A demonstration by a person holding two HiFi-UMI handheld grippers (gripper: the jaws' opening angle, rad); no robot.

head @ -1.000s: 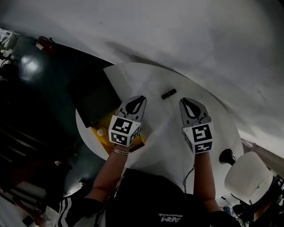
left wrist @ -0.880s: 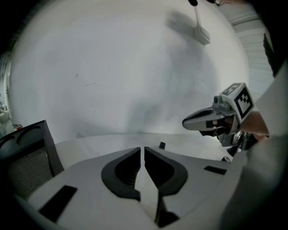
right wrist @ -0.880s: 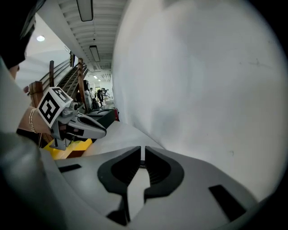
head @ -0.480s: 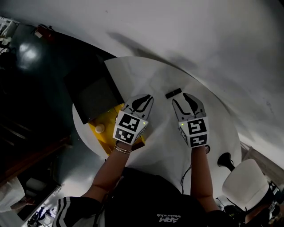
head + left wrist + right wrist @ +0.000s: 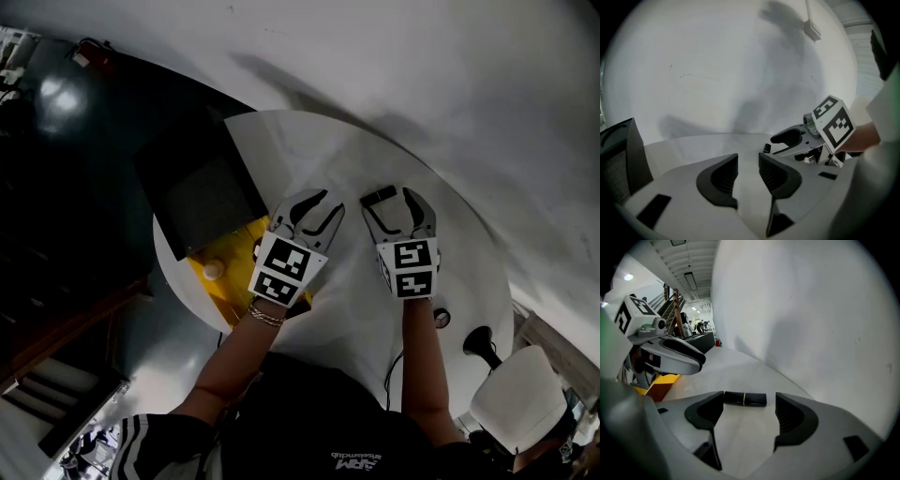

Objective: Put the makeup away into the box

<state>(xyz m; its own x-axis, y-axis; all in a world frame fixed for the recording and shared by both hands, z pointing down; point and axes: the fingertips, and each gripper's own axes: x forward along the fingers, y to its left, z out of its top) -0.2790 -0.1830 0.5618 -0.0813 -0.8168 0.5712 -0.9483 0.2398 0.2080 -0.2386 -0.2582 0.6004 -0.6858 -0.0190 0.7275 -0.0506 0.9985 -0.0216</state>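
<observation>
Reaching for the black makeup tube (image 5: 745, 399), the right gripper (image 5: 749, 412) has just spread its jaws; the tube lies untouched at 12 o'clock, just ahead of their tips. The left gripper (image 5: 743, 173), just half-opened, is empty. Next: pinch the tube, carry it to the yellow box (image 5: 232, 272) at 9 o'clock.

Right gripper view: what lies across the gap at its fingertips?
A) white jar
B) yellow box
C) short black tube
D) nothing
C: a short black tube lies on the white table right at the tips of the right gripper. Its fingers have just been opening and stand wide, not pressing on the tube.
</observation>
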